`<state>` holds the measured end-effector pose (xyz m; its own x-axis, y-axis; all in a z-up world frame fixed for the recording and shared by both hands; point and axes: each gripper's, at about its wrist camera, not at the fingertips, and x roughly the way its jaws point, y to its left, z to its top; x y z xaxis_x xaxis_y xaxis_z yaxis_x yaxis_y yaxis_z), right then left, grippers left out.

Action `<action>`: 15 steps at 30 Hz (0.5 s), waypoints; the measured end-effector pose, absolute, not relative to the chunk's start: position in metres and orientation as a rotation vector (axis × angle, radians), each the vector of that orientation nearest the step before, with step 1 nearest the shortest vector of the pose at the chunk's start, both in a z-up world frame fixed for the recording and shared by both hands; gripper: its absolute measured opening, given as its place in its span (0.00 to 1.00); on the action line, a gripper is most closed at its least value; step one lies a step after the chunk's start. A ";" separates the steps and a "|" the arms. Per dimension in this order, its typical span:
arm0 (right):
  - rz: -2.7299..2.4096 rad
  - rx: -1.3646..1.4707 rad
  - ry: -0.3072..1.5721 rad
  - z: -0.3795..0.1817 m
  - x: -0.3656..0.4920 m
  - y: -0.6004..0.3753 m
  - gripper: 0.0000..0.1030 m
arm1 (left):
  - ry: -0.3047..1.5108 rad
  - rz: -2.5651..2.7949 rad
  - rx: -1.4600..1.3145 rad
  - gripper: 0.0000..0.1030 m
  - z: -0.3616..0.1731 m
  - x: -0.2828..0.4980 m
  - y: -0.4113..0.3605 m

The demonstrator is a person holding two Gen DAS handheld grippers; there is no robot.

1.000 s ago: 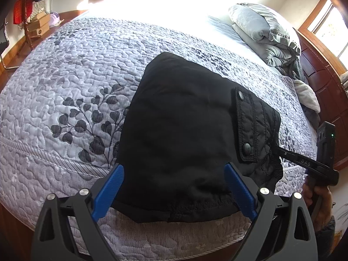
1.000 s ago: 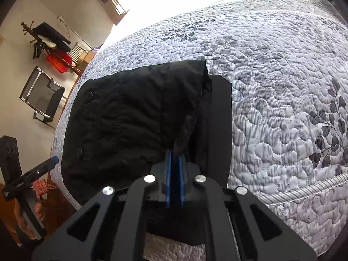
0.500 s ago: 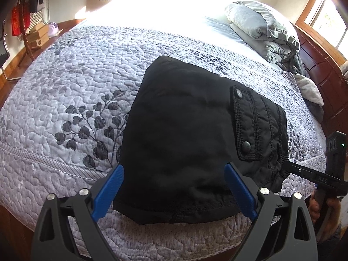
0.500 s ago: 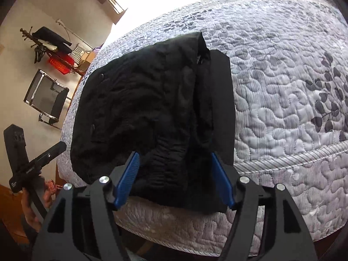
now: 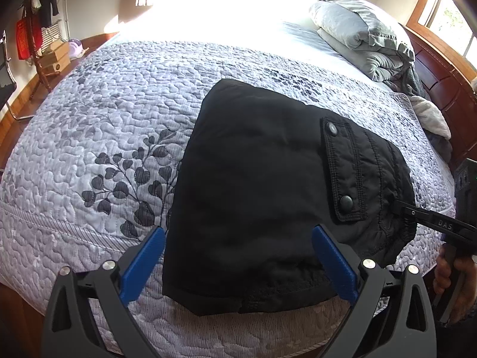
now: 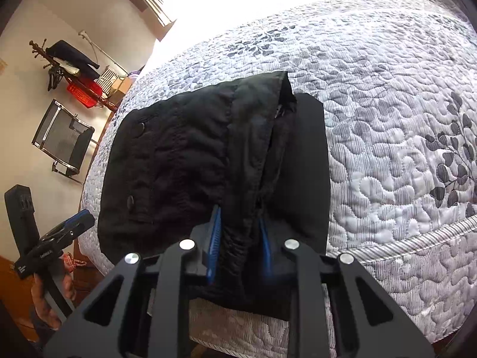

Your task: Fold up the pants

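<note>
The black pants (image 5: 262,185) lie folded into a compact stack near the front edge of the bed (image 5: 119,113), a snap pocket flap on top. My left gripper (image 5: 238,265) is open, its blue fingers (image 5: 143,265) spread over the stack's near edge, holding nothing. In the right wrist view the pants (image 6: 190,149) show a raised fold of waistband. My right gripper (image 6: 240,238) has closed on that bunched fold at the stack's near edge, cloth filling the narrow gap. The right gripper also shows in the left wrist view (image 5: 417,217) at the stack's right edge.
The quilted grey bedspread (image 6: 387,119) covers the bed. Folded grey bedding (image 5: 357,35) and a wooden headboard (image 5: 441,89) are at the far right. A chair (image 6: 59,137) and a rack with clothes (image 6: 71,68) stand by the wall. The bed edge drops off just below the pants.
My right gripper was shut on the fold, opened wide half a second ago, and has now closed again on the bunched waistband. The left gripper stayed open over the stack.
</note>
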<state>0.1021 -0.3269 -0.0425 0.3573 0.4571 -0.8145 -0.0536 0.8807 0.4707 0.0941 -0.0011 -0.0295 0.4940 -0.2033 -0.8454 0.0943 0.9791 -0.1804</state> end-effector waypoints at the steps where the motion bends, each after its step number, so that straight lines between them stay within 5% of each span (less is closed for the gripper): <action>1: 0.333 0.405 1.159 -0.041 0.101 -0.331 0.21 | 1.040 -0.181 -0.115 0.96 -0.029 0.094 -0.001; 11: 0.270 0.404 1.201 -0.059 0.115 -0.335 0.23 | 1.044 -0.176 -0.118 0.96 -0.031 0.098 0.001; 15: 0.276 0.342 1.198 -0.053 0.110 -0.327 0.31 | 1.047 -0.174 -0.099 0.96 -0.033 0.098 0.001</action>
